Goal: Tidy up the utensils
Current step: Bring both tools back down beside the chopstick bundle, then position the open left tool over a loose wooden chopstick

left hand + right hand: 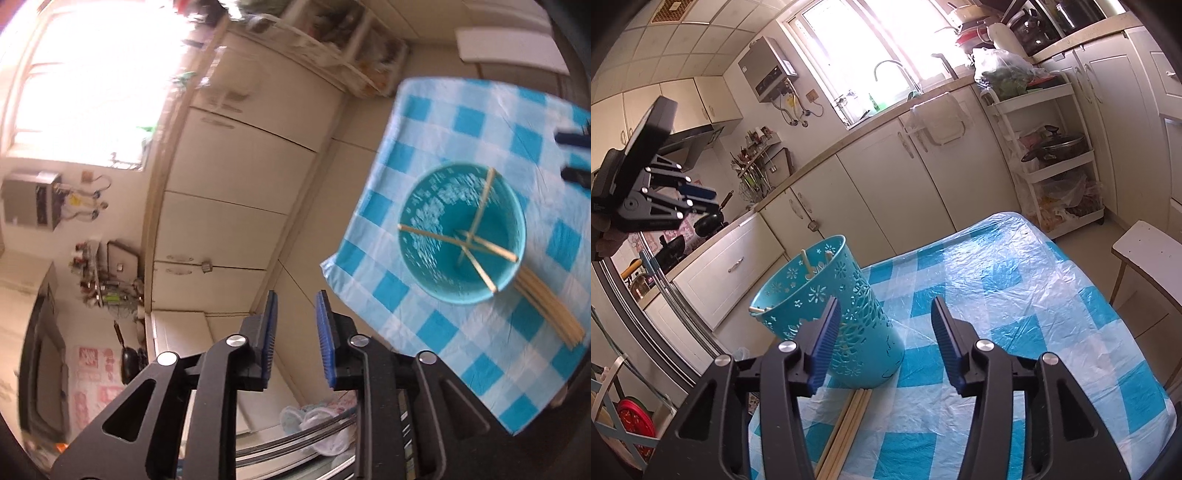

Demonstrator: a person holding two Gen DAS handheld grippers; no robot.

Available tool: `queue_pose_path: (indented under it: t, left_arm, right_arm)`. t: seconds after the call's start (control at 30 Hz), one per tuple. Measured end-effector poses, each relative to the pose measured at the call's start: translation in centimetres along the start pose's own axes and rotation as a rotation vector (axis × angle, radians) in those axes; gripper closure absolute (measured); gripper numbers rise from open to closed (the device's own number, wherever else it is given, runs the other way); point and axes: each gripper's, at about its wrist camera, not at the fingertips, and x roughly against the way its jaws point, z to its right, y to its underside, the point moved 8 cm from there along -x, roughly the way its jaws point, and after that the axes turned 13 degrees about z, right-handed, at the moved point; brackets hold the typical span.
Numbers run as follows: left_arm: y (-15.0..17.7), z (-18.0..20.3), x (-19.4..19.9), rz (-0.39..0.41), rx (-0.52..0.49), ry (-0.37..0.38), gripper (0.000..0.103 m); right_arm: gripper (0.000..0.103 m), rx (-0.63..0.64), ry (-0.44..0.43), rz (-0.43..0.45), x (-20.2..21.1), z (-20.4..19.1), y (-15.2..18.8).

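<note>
A teal perforated utensil holder stands on the blue checked tablecloth, with three wooden chopsticks inside it; it also shows from above in the left wrist view. Several more chopsticks lie flat on the cloth beside its base, also seen in the left wrist view. My right gripper is open and empty, low over the cloth just right of the holder. My left gripper is open and empty, raised high off the table's left side; it also shows in the right wrist view.
Cream kitchen cabinets run behind the table, with a sink under the window. A white rack with pots stands at the back right. A white stool is by the table's right edge. The table's left edge drops to the floor.
</note>
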Motion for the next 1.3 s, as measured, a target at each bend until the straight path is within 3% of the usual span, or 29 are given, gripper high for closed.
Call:
queue_pose_path:
  t: [0.03, 0.1, 0.27, 0.33, 0.4, 0.47, 0.6, 0.73, 0.9, 1.03, 1.1, 1.3]
  left_arm:
    - [0.2, -0.2, 0.4, 0.019, 0.04, -0.007, 0.07]
    - [0.8, -0.8, 1.7, 0.078, 0.175, -0.034, 0.051]
    - [4.7, 1.7, 4.2, 0.162, 0.501, -0.003, 0.033]
    - [7.2, 4.5, 4.4, 0.174, 0.659, 0.065, 0.027]
    - [9.8, 8.0, 3.7, 0.15, 0.788, 0.136, 0.025]
    - [12.3, 11.4, 2.6, 0.103, 0.873, 0.164, 0.025]
    - [16.1, 17.8, -0.1, -0.002, 1.035, 0.267, 0.026]
    - [16.6, 21.2, -1.7, -0.04, 1.085, 0.334, 0.026]
    - [15.7, 22.2, -2.8, -0.043, 1.112, 0.364, 0.026]
    - [14.9, 22.4, -3.9, -0.058, 1.127, 0.372, 0.026]
    - [14.3, 22.9, -4.8, -0.077, 1.117, 0.366, 0.026]
    - [13.7, 23.6, -6.6, -0.119, 1.159, 0.363, 0.026]
  right_arm:
    - [0.053, 0.008, 0.0, -0.004, -0.1, -0.1, 0.1]
    - [0.053, 0.023, 0.002, -0.016, -0.2, -0.3, 0.5]
    - [0.053, 0.088, 0.022, -0.119, -1.2, -0.8, 2.9]
    - [0.055, 0.11, 0.017, -0.188, -1.8, -1.1, 4.5]
    - [0.068, 0.131, 0.003, -0.28, -2.4, -1.7, 6.9]
    - [0.07, 0.161, -0.013, -0.36, -2.8, -2.6, 9.5]
    - [0.077, 0.217, -0.006, -0.432, -3.4, -3.8, 12.5]
    - [0.078, 0.231, 0.03, -0.472, -4.2, -3.6, 14.2]
    - [0.082, 0.255, 0.055, -0.482, -4.9, -3.9, 14.4]
    - [0.082, 0.348, 0.062, -0.498, -4.9, -4.5, 14.7]
    - [0.09, 0.394, 0.07, -0.517, -4.8, -4.1, 14.8]
    - [0.091, 0.252, 0.019, -0.526, -4.5, -3.2, 14.5]
